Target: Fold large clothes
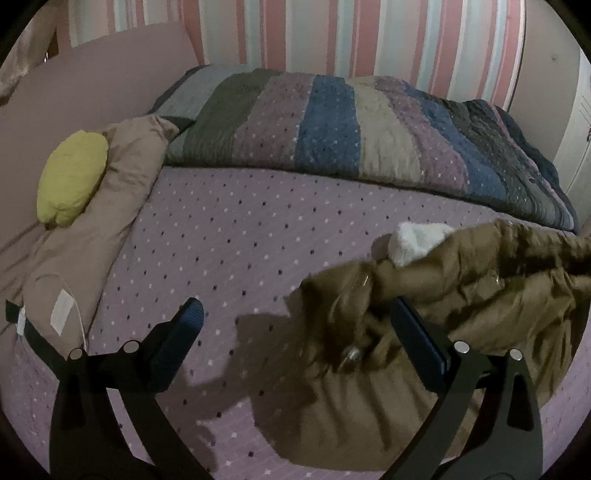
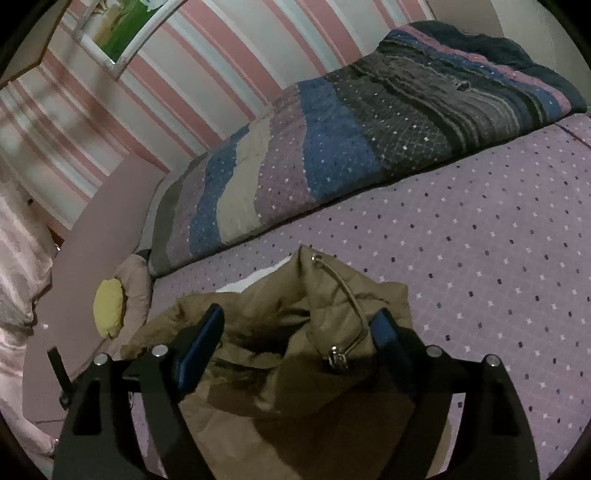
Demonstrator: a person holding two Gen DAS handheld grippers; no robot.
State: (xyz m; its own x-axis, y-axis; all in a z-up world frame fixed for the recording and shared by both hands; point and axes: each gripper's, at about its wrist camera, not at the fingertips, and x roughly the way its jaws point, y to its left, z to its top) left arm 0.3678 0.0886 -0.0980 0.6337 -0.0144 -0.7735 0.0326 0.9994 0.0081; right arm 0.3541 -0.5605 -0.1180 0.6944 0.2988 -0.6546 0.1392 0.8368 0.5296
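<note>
Presently both grippers stand open, empty: quilted olive-brown padded jacket (image 2: 295, 354) lies directly beneath right gripper (image 2: 299, 343), rightward of left gripper (image 1: 295, 332); right nearer.

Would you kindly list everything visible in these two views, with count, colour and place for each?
jacket: one, olive-brown with white fleecy lining, crumpled on the near part of the bed.
drawcord: one, tan with a metal toggle, lying over the jacket.
bedspread: one, lilac with small dots, covering the bed.
quilt: one, striped blue, purple, beige and grey, folded along the wall side.
pillow: one, beige, at the head of the bed.
cushion: one, yellow-green, resting on the pillow.
wall: pink, white and pale blue stripes, behind the bed.
left gripper: black with blue pads, jaws wide open, beside the jacket's edge.
right gripper: black with blue pads, jaws open, jacket between them.
</note>
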